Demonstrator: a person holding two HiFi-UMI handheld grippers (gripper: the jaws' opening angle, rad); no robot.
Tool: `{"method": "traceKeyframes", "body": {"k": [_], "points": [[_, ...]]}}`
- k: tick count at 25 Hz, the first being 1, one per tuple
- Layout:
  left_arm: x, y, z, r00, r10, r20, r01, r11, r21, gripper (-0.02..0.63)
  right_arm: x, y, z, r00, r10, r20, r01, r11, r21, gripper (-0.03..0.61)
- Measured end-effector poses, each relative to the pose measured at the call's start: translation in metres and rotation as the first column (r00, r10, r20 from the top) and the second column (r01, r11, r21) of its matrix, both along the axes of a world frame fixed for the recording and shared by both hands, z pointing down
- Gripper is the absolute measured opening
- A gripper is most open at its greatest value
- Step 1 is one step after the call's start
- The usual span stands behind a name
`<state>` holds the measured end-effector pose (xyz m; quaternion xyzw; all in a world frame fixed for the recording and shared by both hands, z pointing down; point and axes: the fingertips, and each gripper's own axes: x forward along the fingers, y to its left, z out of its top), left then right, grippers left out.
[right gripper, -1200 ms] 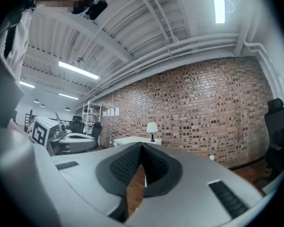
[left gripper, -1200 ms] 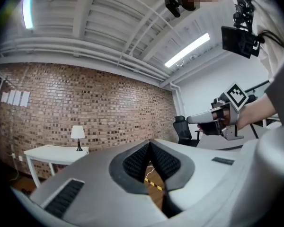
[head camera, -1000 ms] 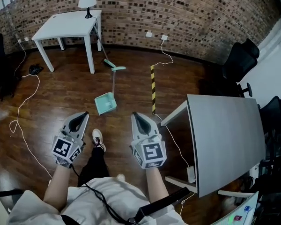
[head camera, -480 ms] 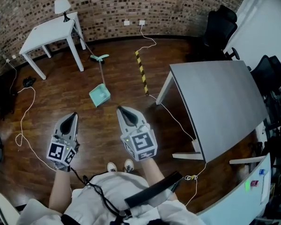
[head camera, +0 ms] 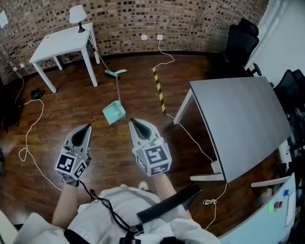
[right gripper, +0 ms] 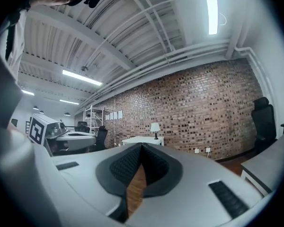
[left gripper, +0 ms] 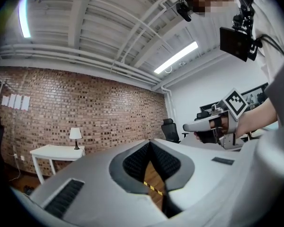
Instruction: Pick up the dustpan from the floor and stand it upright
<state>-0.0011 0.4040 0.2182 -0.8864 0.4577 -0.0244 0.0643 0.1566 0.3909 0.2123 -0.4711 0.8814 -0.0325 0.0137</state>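
On the floor [head camera: 66,111] ahead, dustpan [head camera: 114,113] lies flat, handle pointing away; right gripper [head camera: 134,121] nearer than left gripper [head camera: 86,128]; jaws closed, empty.

You're looking at a dustpan [head camera: 114,112] showing mint-green, matching the broom head [head camera: 115,72]. Floor [head camera: 51,131] is reading dark brown, wood-grain. Wall [head camera: 193,9] is showing red-brown brick w/ pale mortar. Strip [head camera: 159,90] is running yellow/blk stripes. Your L gripper [head camera: 86,128] & R gripper [head camera: 133,121] are showing grey w/ blk-on-wht square markers. Small table [head camera: 61,39] & lamp shade [head camera: 77,13] are showing wht, big tabletop [head camera: 244,121] grey.
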Motion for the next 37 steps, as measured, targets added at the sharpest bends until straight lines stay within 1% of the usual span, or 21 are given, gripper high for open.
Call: {"method": "traceKeyframes", "body": {"k": [10, 15, 24, 37], "points": [[0.002, -0.002, 0.003, 1.0, 0.026, -0.01, -0.026, 1.0, 0.005, 0.012, -0.008, -0.002, 0.004, 0.999, 0.011, -0.032, -0.011, 1.0, -0.01, -0.02], [0.002, -0.002, 0.004, 0.999, 0.031, -0.009, -0.031, 1.0, 0.006, 0.012, -0.007, -0.001, 0.002, 0.999, 0.017, -0.047, -0.017, 1.0, 0.012, -0.021], [-0.001, -0.001, 0.004, 1.0, 0.028, -0.01, -0.028, 1.0, 0.003, 0.012, -0.005, 0.001, -0.001, 0.998, 0.028, -0.048, -0.027, 1.0, 0.016, -0.021], [0.009, 0.005, 0.002, 0.999, 0.032, -0.006, -0.032, 0.999, 0.011, 0.012, 0.005, 0.008, -0.002, 0.998, 0.037, -0.046, -0.035, 0.999, 0.027, -0.02]]}}
